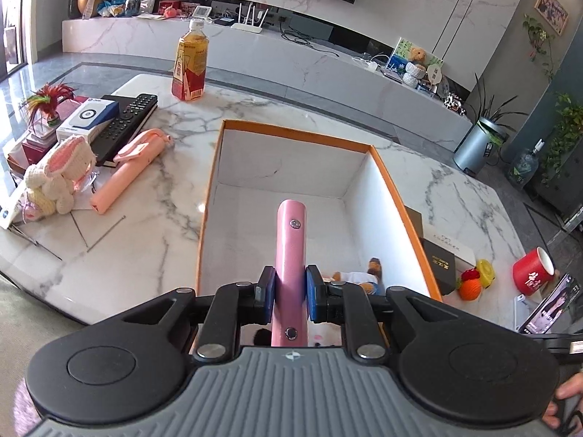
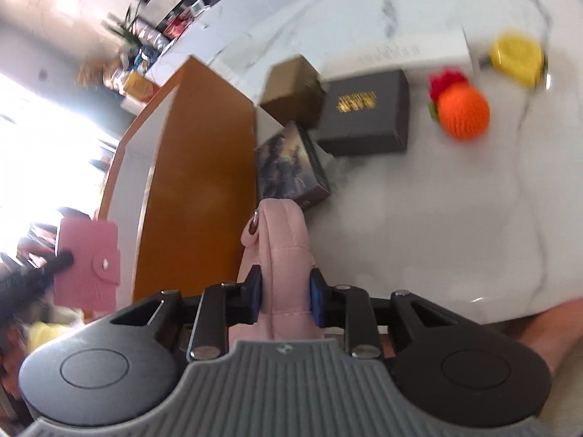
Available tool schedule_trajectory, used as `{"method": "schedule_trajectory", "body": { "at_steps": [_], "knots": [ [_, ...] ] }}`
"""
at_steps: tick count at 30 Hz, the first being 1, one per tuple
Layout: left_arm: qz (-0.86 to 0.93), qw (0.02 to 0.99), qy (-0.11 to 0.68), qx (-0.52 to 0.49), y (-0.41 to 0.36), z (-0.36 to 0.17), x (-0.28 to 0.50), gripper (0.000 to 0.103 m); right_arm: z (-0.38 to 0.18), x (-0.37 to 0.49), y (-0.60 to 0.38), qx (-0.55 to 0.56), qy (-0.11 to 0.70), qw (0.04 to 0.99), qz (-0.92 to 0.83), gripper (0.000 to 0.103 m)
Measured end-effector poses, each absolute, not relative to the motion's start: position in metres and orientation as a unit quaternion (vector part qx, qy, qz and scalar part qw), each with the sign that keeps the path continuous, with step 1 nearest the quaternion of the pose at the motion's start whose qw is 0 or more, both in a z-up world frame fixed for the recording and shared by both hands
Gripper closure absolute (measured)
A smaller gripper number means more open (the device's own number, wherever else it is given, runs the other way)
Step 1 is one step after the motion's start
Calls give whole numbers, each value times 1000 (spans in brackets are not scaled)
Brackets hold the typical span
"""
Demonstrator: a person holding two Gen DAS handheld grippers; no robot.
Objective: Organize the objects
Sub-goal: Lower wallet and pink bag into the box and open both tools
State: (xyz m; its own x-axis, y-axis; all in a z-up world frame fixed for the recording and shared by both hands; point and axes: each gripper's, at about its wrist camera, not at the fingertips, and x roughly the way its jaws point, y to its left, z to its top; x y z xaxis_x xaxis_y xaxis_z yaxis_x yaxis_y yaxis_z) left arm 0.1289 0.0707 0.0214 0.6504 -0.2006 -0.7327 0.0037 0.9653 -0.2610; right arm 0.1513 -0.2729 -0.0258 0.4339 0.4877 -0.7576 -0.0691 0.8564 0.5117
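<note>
Marble table (image 1: 153, 196), living room | left view: left gripper (image 1: 289, 293) clamps pink wallet (image 1: 290, 240) edge-on above orange box (image 1: 395, 196), small doll (image 1: 359, 278) inside; lower before letting go | right view: right gripper (image 2: 285, 298) pinches pink pouch (image 2: 282, 255) beside box (image 2: 196, 182); carry over the wall, clear of left hand.

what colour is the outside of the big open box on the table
Orange outside, white inside; the box wall shows best in the right wrist view.
</note>
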Motion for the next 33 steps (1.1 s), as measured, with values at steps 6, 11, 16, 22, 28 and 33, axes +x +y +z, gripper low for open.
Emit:
{"method": "schedule_trajectory", "body": {
  "at_steps": [6,11,16,22,28,33],
  "knots": [
    [-66,901,415,-106,82,23,129,83,39,128,-254,127,429,882,148,77],
    [-60,903,415,-93,87,24,129,83,91,129,-231,121,360,910,164,77],
    [-54,903,418,-81,87,22,128,83,92,144,-183,116,364,901,205,77],
    [-45,902,426,-56,83,18,128,83,49,153,-126,118,427,865,235,77],
    [-43,896,438,-50,83,14,131,83,27,162,-96,99,460,850,237,77],
    [-36,892,449,-41,84,7,134,82,12,170,-87,110,484,831,250,77]
  ]
}}
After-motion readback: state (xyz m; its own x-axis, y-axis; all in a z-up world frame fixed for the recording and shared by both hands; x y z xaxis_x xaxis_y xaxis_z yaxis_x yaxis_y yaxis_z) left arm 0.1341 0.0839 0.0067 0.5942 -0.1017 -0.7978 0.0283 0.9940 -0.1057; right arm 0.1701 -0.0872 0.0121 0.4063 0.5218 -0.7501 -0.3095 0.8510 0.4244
